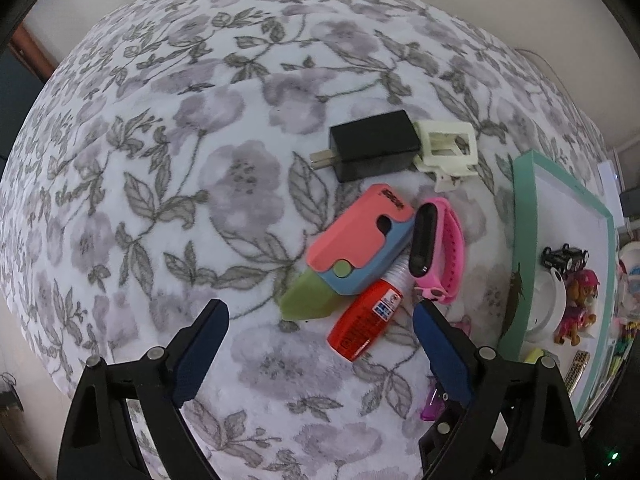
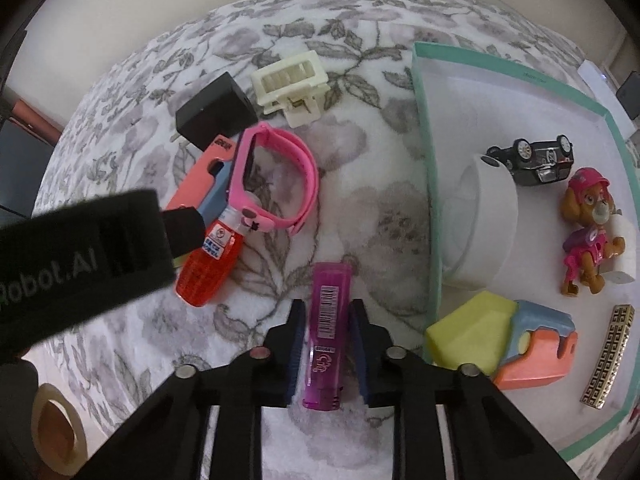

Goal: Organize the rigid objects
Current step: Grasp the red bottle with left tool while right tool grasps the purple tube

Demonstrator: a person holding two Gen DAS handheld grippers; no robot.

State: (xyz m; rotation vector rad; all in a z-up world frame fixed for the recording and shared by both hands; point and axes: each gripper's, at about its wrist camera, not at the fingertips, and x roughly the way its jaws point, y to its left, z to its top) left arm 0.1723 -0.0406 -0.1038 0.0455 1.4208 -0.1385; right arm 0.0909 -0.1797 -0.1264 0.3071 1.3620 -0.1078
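Floral blanket [image 1: 160,208] everywhere, grey blooms under a loose pile of odds and ends. Right gripper [image 2: 326,334] is down low with a purple lighter [image 2: 326,332] lying lengthwise between its fingers; the pads sit just beside its sides, but I can't tell if they're actually squeezing it. Left gripper [image 1: 320,328] hangs over the pile, fingers spread wide, nothing in them. Just ahead of it lies a red bottle [image 1: 362,326], its neck tucked under a pink-and-blue toy knife [image 1: 360,240] and a pink watch [image 1: 436,252]. Beyond those, a black charger [image 1: 372,152] touches a cream hair clip [image 1: 446,150]. Off to the right, the teal-rimmed tray [image 2: 430,168] already holds a white roll [image 2: 486,220], a toy car [image 2: 534,160] on its roof, a pup figure [image 2: 592,232], a second toy knife [image 2: 520,344] and a gold clip [image 2: 608,356].
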